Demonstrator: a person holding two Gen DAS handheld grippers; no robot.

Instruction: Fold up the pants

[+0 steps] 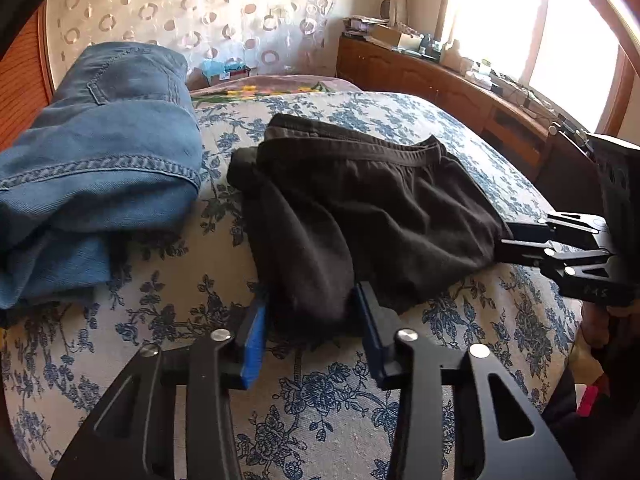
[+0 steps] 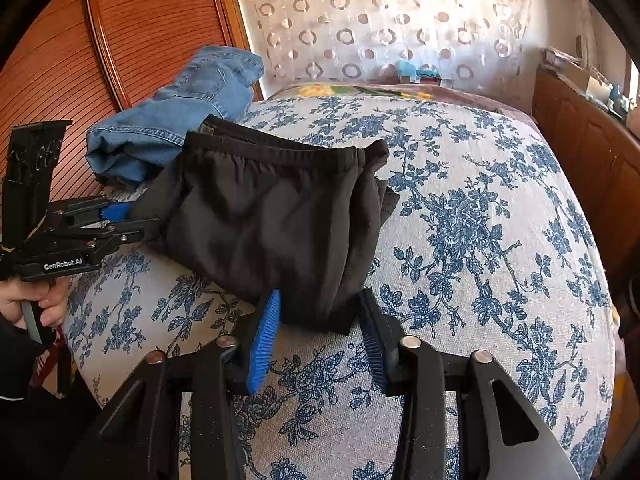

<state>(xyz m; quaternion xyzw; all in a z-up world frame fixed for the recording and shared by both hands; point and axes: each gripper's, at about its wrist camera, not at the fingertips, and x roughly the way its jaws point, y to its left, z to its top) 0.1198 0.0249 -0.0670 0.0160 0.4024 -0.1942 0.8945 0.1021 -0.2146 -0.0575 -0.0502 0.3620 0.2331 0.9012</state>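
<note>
The pants [image 1: 360, 208] are seen as plain black. The folded jeans [image 1: 100, 152] are coloured faded blue, with lighter stitching. The bed cover [image 2: 480, 220] is patterned with blue flowers on cream. Blue pads [image 2: 264, 336] are carried on black gripper fingers. The curtain [image 2: 380, 28] is dotted with rings on white.

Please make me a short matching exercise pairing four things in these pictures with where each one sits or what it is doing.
Things:
1. black pants
2. jeans
3. left gripper
4. right gripper

Places or states:
A. folded, lying beside the wooden wall
B. at the near corner of the black pants on the jeans' side
C. at the near corner of the black pants away from the jeans
D. lying in the middle of the flowered bedspread

Pairs: 1-D, 2-A, 3-B, 4-C
</note>
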